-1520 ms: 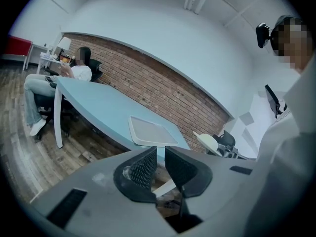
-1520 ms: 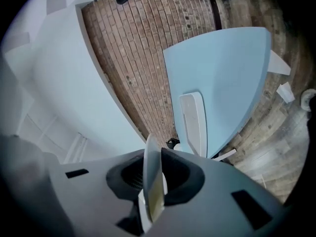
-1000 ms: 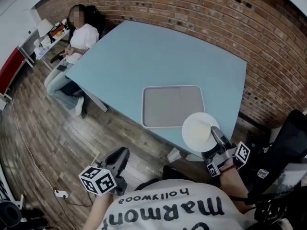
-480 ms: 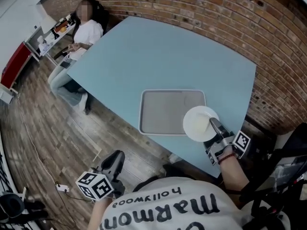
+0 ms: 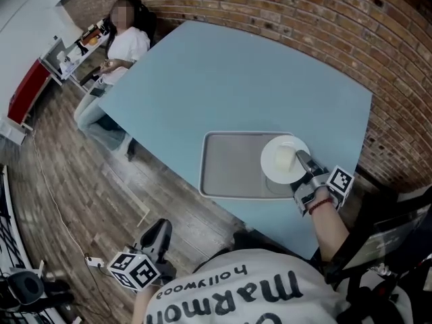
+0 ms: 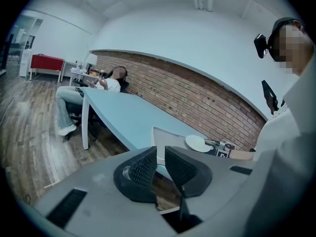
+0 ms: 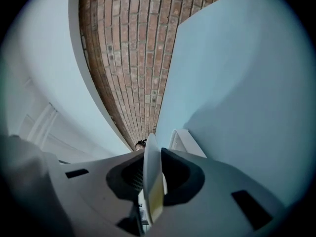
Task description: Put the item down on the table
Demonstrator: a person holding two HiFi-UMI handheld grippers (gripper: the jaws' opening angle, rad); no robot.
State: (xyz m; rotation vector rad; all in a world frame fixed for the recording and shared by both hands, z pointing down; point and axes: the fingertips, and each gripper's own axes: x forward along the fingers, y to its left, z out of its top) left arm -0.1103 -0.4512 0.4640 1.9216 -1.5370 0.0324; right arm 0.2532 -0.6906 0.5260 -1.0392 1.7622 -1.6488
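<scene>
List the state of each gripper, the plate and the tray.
plate: held by its rim, over the right end of the tray.
tray: flat on the table.
right gripper: shut on the plate.
left gripper: jaws slightly apart, empty.

Blue table, one tray: a pale blue table (image 5: 236, 79) spreads out in front of me, standing on white legs on a wood-plank floor (image 5: 74, 181), with its far side running close along a brick wall (image 5: 304, 12). Flat on its top lies a grey rectangular tray (image 5: 233, 171) with rounded corners and a raised rim, set near the edge closest to me, toward the right end.
</scene>
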